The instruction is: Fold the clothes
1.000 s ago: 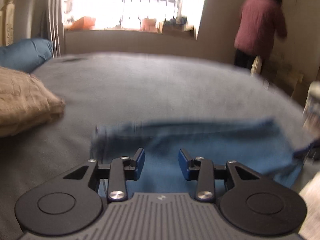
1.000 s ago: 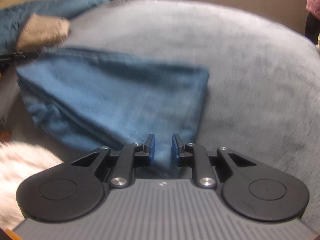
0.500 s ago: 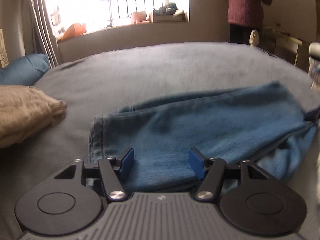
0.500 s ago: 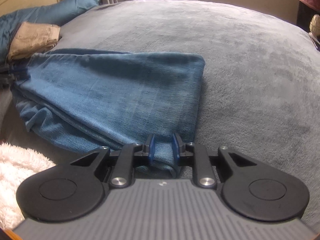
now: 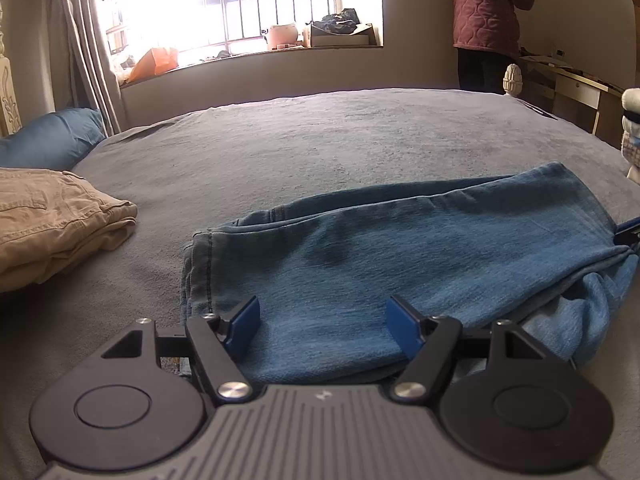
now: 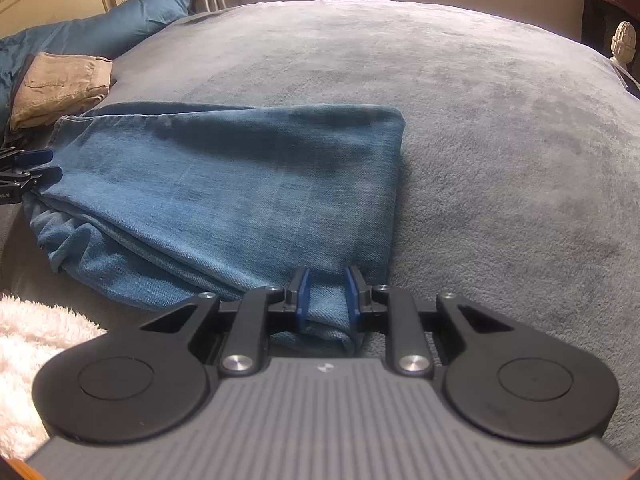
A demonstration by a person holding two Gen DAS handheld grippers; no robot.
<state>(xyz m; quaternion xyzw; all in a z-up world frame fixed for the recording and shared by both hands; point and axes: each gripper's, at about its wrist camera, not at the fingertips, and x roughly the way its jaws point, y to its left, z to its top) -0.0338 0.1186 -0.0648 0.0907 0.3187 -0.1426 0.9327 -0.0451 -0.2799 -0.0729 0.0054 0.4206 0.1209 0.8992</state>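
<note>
Bedding in grey plush covers the wide bed, which fills both wrist views beneath a bright barred window. Folded blue jeans lie across the near part of the bed, doubled over with the hems toward the left of the left-wrist view and a loose bulge of denim spilling out at the near right. A person in a quilted maroon jacket stands at the far wall beside a desk, back turned. Khaki trousers, folded, sit well apart from the jeans near a blue pillow at the head of the bed. A pale fleecy fabric shows at the lower left edge of the right-wrist view.

The left gripper hangs over the near edge of the jeans, its blue fingers spreading apart and pressing on nothing, denim showing between them. The right gripper has its fingers clenched on a bunched fold at the jeans' near corner, the cloth pinched upright between the pads.
</note>
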